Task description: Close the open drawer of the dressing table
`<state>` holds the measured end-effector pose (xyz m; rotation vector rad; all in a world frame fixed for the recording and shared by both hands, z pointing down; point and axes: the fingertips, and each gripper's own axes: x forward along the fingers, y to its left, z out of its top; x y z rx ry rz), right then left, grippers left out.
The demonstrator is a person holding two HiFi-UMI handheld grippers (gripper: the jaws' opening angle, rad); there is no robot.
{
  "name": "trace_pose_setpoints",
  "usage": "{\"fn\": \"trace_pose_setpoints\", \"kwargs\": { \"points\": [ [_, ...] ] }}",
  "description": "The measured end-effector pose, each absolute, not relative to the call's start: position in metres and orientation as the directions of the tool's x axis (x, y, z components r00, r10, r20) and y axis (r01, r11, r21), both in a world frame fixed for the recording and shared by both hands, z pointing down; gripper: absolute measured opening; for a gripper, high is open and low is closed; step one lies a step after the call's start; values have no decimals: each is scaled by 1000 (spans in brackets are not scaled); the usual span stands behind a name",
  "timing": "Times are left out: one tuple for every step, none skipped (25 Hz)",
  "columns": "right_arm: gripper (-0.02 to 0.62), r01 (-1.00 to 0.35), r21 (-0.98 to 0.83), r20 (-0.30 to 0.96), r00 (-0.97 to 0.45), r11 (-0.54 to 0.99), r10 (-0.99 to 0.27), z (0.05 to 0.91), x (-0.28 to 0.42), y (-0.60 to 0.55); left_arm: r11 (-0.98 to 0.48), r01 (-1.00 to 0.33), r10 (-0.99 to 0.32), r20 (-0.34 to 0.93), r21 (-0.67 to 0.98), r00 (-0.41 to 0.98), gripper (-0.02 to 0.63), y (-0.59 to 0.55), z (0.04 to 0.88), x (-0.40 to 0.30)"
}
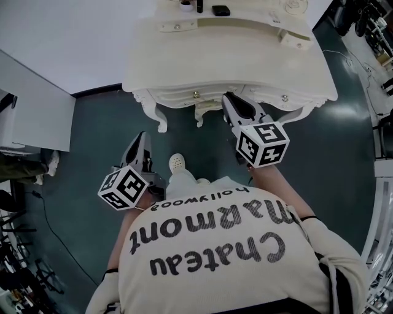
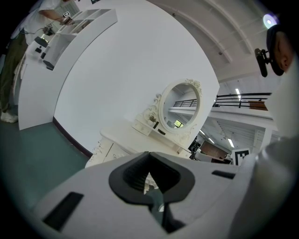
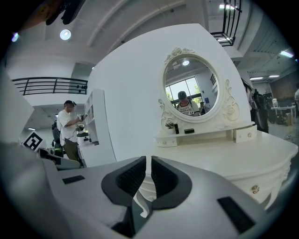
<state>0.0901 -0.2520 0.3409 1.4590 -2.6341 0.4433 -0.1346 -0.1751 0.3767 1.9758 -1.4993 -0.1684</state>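
Note:
The white dressing table stands ahead of me, and its drawer fronts look flush with its carved front edge. A brass knob marks the middle drawer. My right gripper reaches the table's front just right of that knob; whether it touches is unclear. Its jaws are almost together with only a thin slit and nothing between them. My left gripper hangs back over the green floor, shut and empty. The oval mirror rises behind the table top.
A white shelf unit stands at the left. Small dark items and a little drawer box sit on the table top. My shoe is on the floor under the table front. A person stands at the shelf.

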Motion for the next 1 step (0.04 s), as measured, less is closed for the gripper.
{"fn": "trace_pose_setpoints", "kwargs": {
  "points": [
    [55, -841, -205, 225, -539, 501, -812, 341, 88, -252, -141, -818, -901, 271, 558, 340, 8, -176, 376, -136]
  ]
}}
